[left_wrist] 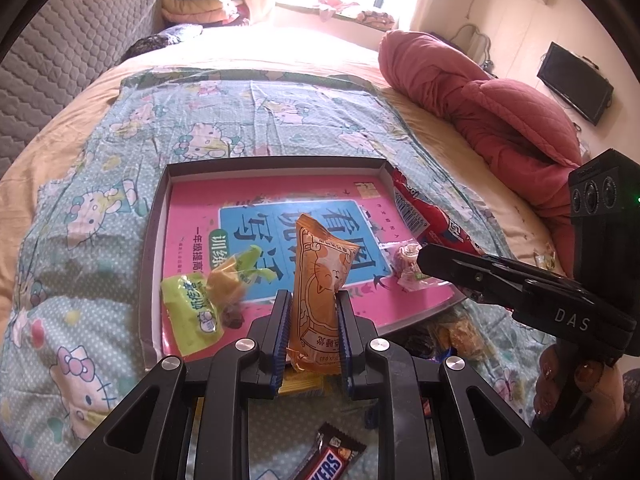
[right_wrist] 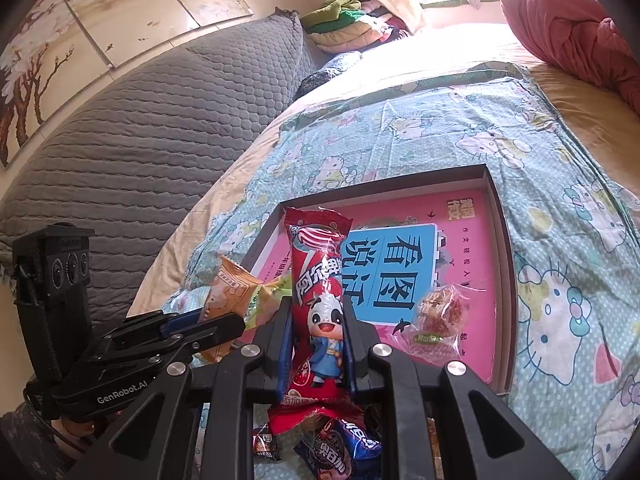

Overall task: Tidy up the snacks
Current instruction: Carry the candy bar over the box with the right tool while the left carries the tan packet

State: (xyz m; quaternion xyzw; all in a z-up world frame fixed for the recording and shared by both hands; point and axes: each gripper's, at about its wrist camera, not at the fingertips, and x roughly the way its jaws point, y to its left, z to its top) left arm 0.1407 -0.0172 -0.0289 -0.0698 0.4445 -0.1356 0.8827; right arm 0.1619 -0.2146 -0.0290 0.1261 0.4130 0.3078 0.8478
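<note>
My left gripper is shut on an orange cat-print snack packet and holds it upright over the near edge of a shallow dark-rimmed box lined with a pink book. My right gripper is shut on a long red cow-print snack packet above the same box. The red packet and the right gripper show at the right of the left wrist view. In the box lie a green packet and a clear-wrapped sweet, which also shows in the right wrist view.
The box sits on a Hello Kitty cloth on a bed. Loose snacks lie near me: a Snickers bar and a blue packet. A red quilt is at the right, a grey headboard at the left.
</note>
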